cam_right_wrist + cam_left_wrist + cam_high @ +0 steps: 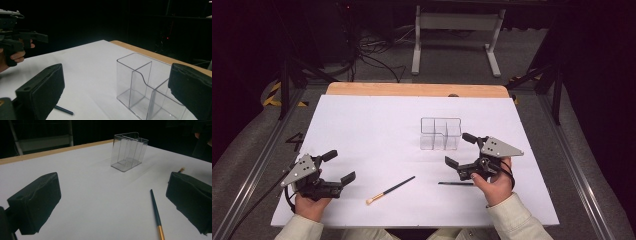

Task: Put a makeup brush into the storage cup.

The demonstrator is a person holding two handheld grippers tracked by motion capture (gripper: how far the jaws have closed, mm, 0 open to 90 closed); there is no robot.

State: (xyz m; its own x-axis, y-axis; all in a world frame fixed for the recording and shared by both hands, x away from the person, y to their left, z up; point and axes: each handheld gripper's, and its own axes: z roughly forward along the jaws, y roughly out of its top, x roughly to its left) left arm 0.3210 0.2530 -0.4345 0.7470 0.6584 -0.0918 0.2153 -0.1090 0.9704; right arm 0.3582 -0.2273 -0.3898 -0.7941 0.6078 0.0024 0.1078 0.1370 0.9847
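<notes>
Clear plastic makes the organizer point(440, 133) hard to read from the high view, where it stands empty and upright past the middle of the white bench point(362, 125). Nearer the person lie a makeup brush point(390, 190) and, well apart to its right, a dark pencil point(455, 183). The left tool point(343, 167) hovers left of the brush with its jaws apart and nothing between them; the right tool point(460, 149) hangs above the pencil, likewise spread and empty. Both items are thin and lie flat, so a jaw closing from above would likely skid off or roll them away. Nothing lies between them and the organizer.

From the left gripper view, the brush's dark handle and gold ferrule point(157, 216) sit just inside the right-hand jaw. A grip taken that near the ferrule could let the long handle swing and knock the organizer's point(128, 151) rim.

From the right gripper view, the organizer point(145, 87) shows narrow compartments with a stepped divider; a tilted drop could catch a wall and tip the light box. The pencil's tip point(63, 110) pokes out low beside the left-hand jaw, and the left tool point(18, 41) shows farther off.
</notes>
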